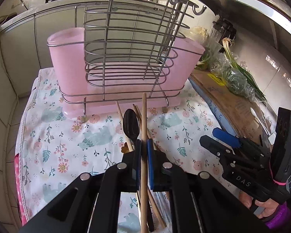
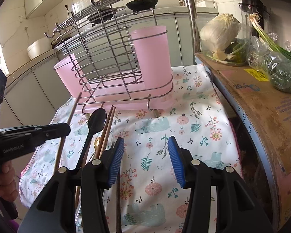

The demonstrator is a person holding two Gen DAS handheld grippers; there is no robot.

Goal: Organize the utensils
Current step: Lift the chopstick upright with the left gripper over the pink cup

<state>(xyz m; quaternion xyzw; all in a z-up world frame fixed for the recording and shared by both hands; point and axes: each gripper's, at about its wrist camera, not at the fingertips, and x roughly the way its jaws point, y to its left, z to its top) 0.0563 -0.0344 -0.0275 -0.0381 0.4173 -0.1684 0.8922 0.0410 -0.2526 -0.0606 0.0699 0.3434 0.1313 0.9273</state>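
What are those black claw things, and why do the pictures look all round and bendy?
A person holds two grabbing tools, one in each hand. Each tool carries a tiny camera with a wide lens, which bends the picture. The left-hand picture looks along the left gripper; its jaws are pinched on one wooden chopstick. The right-hand picture looks along the right gripper, whose jaws are open and empty. On the flowery cloth lie a black spoon and more chopsticks. Behind stands a wire rack with pink cups for utensils.
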